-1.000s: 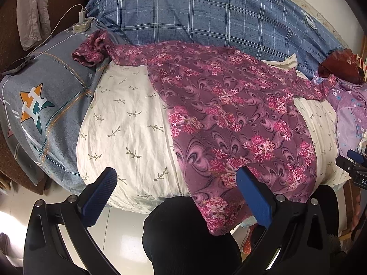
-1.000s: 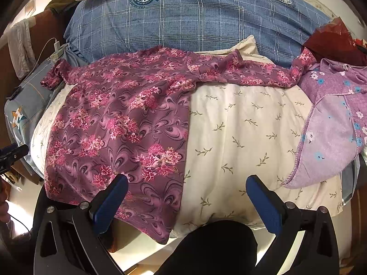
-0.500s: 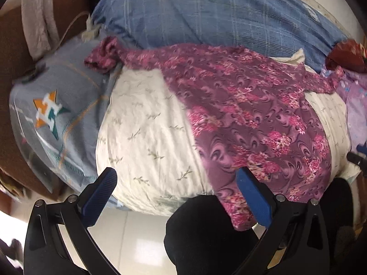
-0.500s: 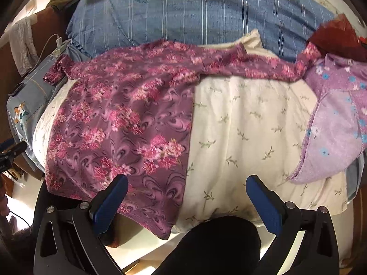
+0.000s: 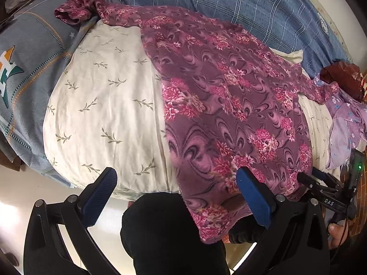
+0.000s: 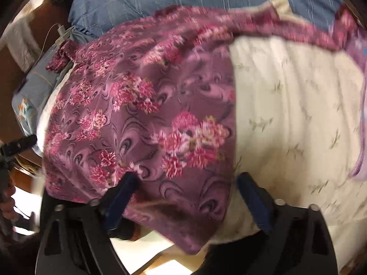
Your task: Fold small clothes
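Both grippers sit low at the near edge of the bed, over the hem of the purple floral top (image 5: 229, 105), presumably to pinch the bottom corners for a first fold. Bed first: blue plaid quilt (image 5: 252, 6) along the far side, a grey-blue blanket with a star logo (image 5: 29, 52) at the left edge, and a cream leaf-print pillow (image 5: 103, 105) in the middle serving as the folding surface. Floral top lies spread flat on that pillow, sleeves stretched out toward the left and right edges, hem hanging over the near edge above the person's dark-clad legs (image 5: 165, 233). A lilac flowered garment (image 5: 344, 128) waits at the right edge, likely next in line. Left gripper (image 5: 181, 197) has jaws wide, nothing pinched; its right pad lies over the hem's left part, its left pad over bare pillow. Right gripper (image 6: 183, 201), blurred, jaws closing, with the hem's right corner between the pads, not yet clamped as far as the blur lets me tell. Judgement: grasp phase, the fold itself not started. Risk: thin loose fabric may slip, or one layer only gets caught.
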A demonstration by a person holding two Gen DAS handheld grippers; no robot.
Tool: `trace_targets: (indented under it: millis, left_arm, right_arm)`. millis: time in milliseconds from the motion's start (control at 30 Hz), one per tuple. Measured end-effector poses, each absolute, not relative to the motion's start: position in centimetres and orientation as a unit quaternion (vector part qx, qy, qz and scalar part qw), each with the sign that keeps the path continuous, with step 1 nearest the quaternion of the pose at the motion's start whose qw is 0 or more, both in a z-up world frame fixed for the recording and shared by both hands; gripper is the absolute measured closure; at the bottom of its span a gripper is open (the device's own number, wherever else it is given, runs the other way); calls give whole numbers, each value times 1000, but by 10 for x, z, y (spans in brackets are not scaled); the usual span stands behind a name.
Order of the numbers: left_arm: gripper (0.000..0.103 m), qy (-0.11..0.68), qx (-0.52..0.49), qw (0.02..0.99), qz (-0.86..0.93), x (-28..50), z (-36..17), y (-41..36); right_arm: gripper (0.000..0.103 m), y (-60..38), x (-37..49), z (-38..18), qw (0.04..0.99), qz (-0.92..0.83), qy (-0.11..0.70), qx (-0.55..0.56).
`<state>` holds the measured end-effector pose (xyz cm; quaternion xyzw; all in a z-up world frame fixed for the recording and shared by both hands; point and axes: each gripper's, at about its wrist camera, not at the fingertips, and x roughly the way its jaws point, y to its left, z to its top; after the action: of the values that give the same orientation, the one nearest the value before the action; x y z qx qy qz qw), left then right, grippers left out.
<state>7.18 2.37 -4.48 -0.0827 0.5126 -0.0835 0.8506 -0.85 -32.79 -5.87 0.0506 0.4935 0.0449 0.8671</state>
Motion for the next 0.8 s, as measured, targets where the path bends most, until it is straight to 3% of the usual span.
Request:
trace_targets:
  millis: [33, 67, 100, 300, 467, 800]
  left_arm:
    - [0, 513, -81, 851, -81, 73, -45, 25]
    - [0, 514, -82, 851, -76, 74, -45, 27]
    - [0, 515, -85, 850, -72, 75, -45, 30]
    - [0, 523, -119, 843, -53, 84, -47, 49]
    - [0, 547, -173, 816, -73, 92, -56, 45]
    - [0, 578, -218, 780, -98, 95, -84, -1]
  right_arm:
    - [66, -326, -11, -55, 876, 53, 478, 33]
    - [89, -326, -10, -53, 878, 63, 474, 31]
    - [96, -331, -10, -50, 876, 74, 474, 42]
    - [98, -405, -8, -17, 888, 61, 440, 118]
    - [97, -449, 4, -42, 865, 34, 457, 204]
    - [91, -447, 6, -54, 858, 43, 470, 202]
